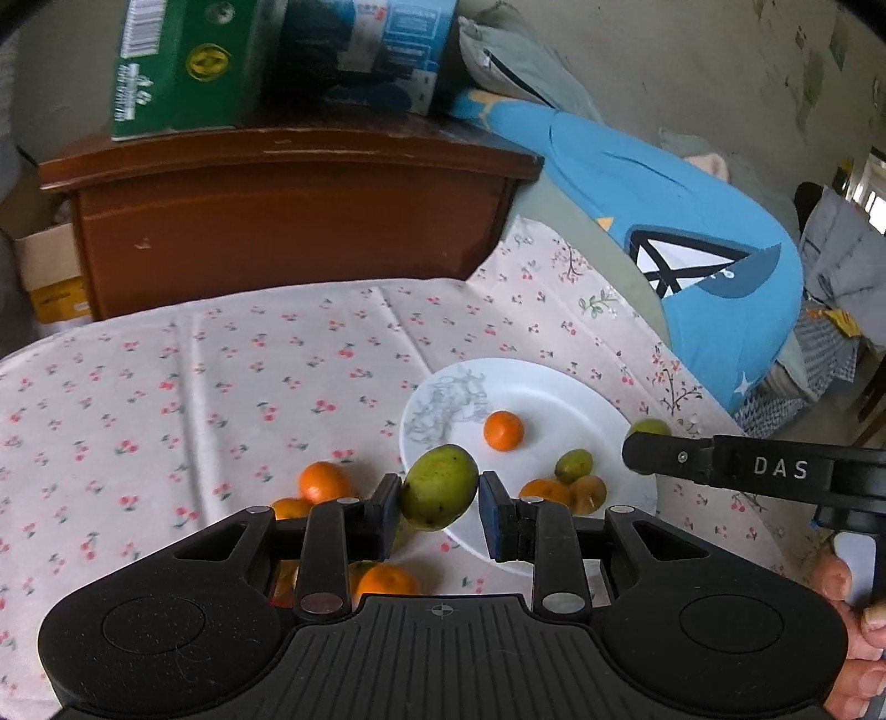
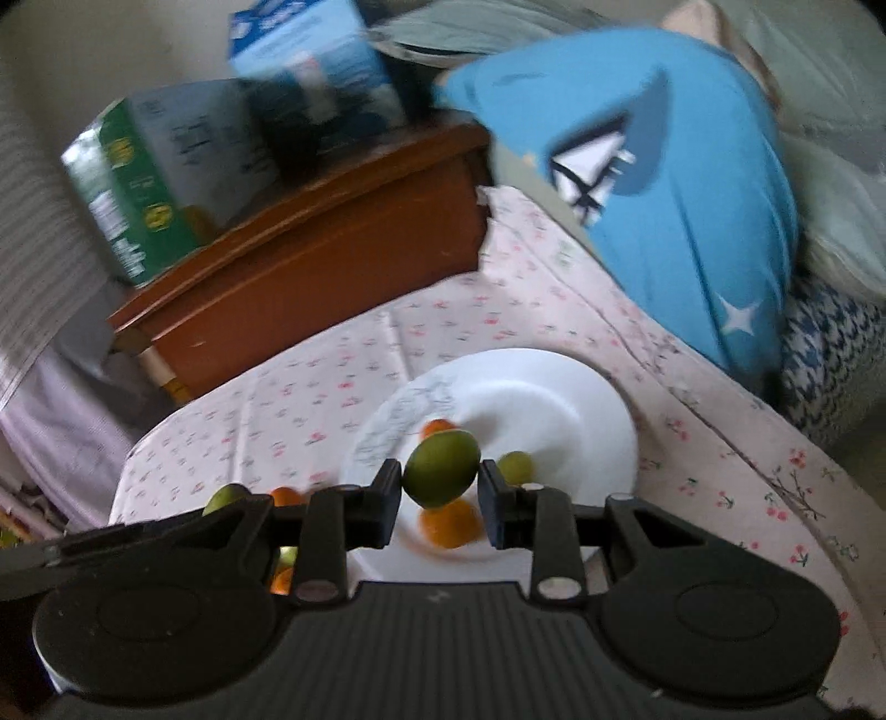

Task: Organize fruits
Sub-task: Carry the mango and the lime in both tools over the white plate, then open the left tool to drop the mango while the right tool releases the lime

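Note:
My left gripper (image 1: 439,493) is shut on a green fruit (image 1: 439,487), held above the near rim of a white plate (image 1: 559,387). The plate holds an orange (image 1: 503,430), a small green fruit (image 1: 573,465) and two more oranges (image 1: 545,492). Loose oranges (image 1: 324,481) lie on the cloth left of the plate. In the right wrist view, which is blurred, my right gripper (image 2: 441,490) is shut on another green fruit (image 2: 441,476) above the plate (image 2: 559,404). From the left wrist view it (image 1: 645,446) reaches in from the right with its fruit (image 1: 649,427).
A cherry-print cloth (image 1: 221,376) covers the table. Behind it stands a brown wooden cabinet (image 1: 288,221) with a green box (image 1: 183,66) and a blue box (image 1: 376,50) on top. A blue cushion (image 1: 692,238) leans at the back right. A person's hand (image 1: 847,637) shows at the lower right.

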The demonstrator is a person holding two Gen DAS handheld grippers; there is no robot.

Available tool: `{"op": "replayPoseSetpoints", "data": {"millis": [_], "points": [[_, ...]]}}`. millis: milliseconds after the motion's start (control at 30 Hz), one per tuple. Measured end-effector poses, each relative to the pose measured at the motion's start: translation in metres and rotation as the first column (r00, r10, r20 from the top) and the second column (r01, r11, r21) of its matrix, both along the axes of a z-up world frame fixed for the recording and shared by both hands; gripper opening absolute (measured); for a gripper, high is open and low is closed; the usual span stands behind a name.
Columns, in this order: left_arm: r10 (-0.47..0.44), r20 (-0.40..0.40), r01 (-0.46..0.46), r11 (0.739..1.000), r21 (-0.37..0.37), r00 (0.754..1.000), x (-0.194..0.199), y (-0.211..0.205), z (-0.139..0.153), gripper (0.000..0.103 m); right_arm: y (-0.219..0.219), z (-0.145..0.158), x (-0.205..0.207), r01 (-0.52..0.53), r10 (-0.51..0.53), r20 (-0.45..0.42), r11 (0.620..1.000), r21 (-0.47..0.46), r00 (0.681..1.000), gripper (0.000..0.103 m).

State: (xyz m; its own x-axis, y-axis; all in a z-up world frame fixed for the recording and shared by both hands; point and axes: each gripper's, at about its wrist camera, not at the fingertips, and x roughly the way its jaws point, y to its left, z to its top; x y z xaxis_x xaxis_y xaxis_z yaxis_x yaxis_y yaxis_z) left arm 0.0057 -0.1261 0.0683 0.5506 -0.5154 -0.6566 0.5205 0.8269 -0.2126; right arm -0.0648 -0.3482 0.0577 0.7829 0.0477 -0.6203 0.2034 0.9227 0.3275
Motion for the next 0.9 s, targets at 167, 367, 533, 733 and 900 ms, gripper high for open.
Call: {"op": "replayPoseSetpoints", "data": {"millis": [167,367,533,733,900], "points": [[-0.014,-0.015,0.014,1.0,0.004,1.0,0.011,-0.014,-0.01,0.027,-0.015,-0.016,0.01,0.069,-0.066,-0.06,0.997,0.041,0.996,0.03],[-0.034,-0.034,0.035,0.999,0.016,0.999,0.018,-0.028,-0.022,0.027,-0.025,-0.027,0.016,0.138,-0.133,-0.112,0.99,0.038,0.985,0.03],[-0.045,-0.032,0.046,0.998,0.035,0.998,0.02,-0.037,-0.028,0.027,-0.031,-0.033,0.02,0.171,-0.161,-0.135,0.983,0.065,0.978,0.031],[-0.063,-0.02,0.064,0.997,0.038,0.998,0.018,-0.042,-0.026,0.033,-0.033,-0.035,0.021,0.198,-0.185,-0.138,0.976,0.086,0.973,0.033],[-0.029,0.023,0.028,0.999,0.024,0.999,0.013,-0.037,-0.01,0.071,-0.038,-0.03,0.02,0.211,-0.196,-0.119,0.969,0.132,0.973,0.033]]}}
